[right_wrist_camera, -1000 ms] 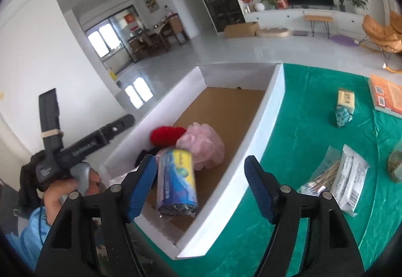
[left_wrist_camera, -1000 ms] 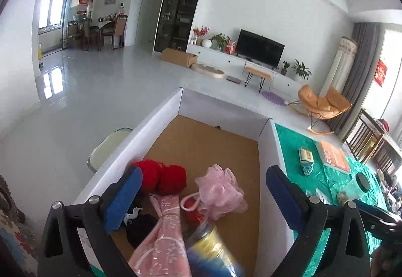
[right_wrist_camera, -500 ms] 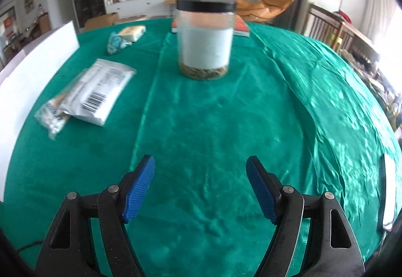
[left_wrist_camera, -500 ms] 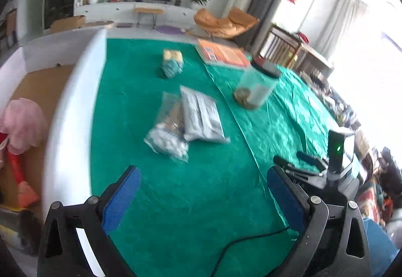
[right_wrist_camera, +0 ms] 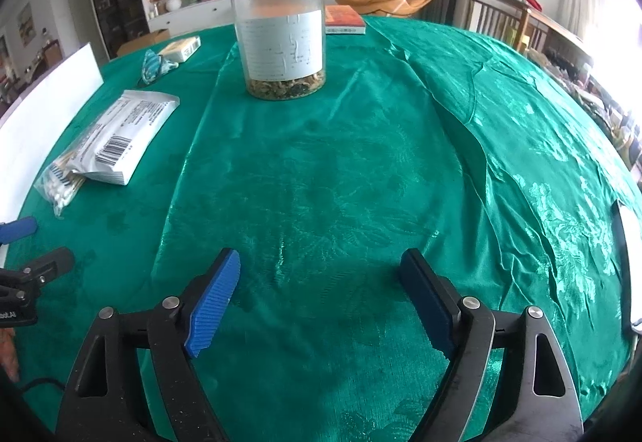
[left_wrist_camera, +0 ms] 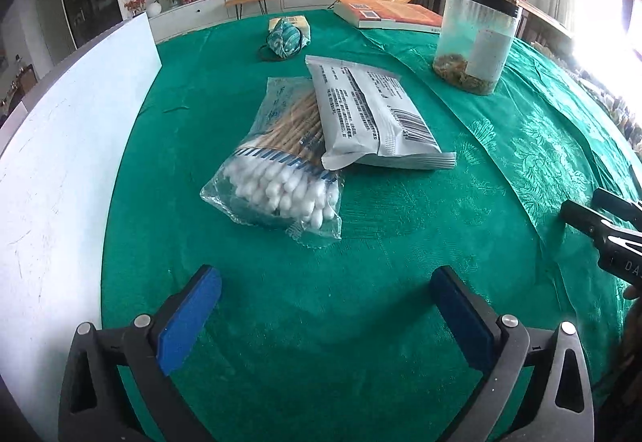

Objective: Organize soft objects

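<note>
A clear bag of cotton swabs (left_wrist_camera: 281, 169) lies on the green tablecloth (left_wrist_camera: 341, 321) with a white flat packet (left_wrist_camera: 369, 113) resting on its far end. Both show at the left of the right wrist view, bag (right_wrist_camera: 60, 185) and packet (right_wrist_camera: 124, 133). A teal patterned pouch (left_wrist_camera: 285, 41) lies farther back. My left gripper (left_wrist_camera: 325, 317) is open and empty, just short of the swab bag. My right gripper (right_wrist_camera: 321, 301) is open and empty over bare cloth, facing a clear jar (right_wrist_camera: 281, 37).
The white wall of the box (left_wrist_camera: 60, 161) runs along the left. The jar (left_wrist_camera: 477, 37) with a black lid stands at the back right. An orange book (left_wrist_camera: 389, 13) and a small yellow box (right_wrist_camera: 180, 47) lie at the far edge.
Both grippers swung away from the box to the tabletop. The left one has come closer to the swab bag; the right one has edged toward the jar.
</note>
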`<state>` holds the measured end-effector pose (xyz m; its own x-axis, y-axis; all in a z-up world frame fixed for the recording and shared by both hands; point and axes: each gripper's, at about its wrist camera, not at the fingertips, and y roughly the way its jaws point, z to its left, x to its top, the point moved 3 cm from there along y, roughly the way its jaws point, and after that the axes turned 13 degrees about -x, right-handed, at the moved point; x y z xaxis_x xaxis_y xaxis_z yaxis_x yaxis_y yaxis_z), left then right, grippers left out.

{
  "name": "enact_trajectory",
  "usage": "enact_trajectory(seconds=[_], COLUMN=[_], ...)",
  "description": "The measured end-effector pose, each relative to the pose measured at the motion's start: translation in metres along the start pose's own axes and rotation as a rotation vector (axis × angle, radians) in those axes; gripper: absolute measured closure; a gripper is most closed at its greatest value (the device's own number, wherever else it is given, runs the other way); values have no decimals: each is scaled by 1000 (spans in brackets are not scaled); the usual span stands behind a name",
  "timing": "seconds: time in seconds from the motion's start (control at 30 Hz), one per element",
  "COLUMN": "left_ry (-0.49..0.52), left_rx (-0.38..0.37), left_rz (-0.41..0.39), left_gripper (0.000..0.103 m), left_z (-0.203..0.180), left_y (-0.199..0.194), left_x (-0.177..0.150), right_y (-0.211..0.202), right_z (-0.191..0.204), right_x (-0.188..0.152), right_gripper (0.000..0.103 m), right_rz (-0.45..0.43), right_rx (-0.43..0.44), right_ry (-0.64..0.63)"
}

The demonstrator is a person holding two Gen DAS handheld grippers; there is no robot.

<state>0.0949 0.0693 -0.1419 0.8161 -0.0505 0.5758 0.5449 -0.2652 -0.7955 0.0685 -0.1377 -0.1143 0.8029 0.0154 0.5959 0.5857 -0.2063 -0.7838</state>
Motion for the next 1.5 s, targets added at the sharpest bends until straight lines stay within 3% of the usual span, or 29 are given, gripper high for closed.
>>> enact_trajectory(seconds=[1.5], left_ry=[-4], left_rx=[4], left_rz=[-6], left_gripper=[0], left_z=[1], left_y=[-1], left_x=[1], right_y=[0], right_z=[0], right_x=[0], right_gripper=[16], right_rz=[2], right_rx=[5], right_ry=[-1])
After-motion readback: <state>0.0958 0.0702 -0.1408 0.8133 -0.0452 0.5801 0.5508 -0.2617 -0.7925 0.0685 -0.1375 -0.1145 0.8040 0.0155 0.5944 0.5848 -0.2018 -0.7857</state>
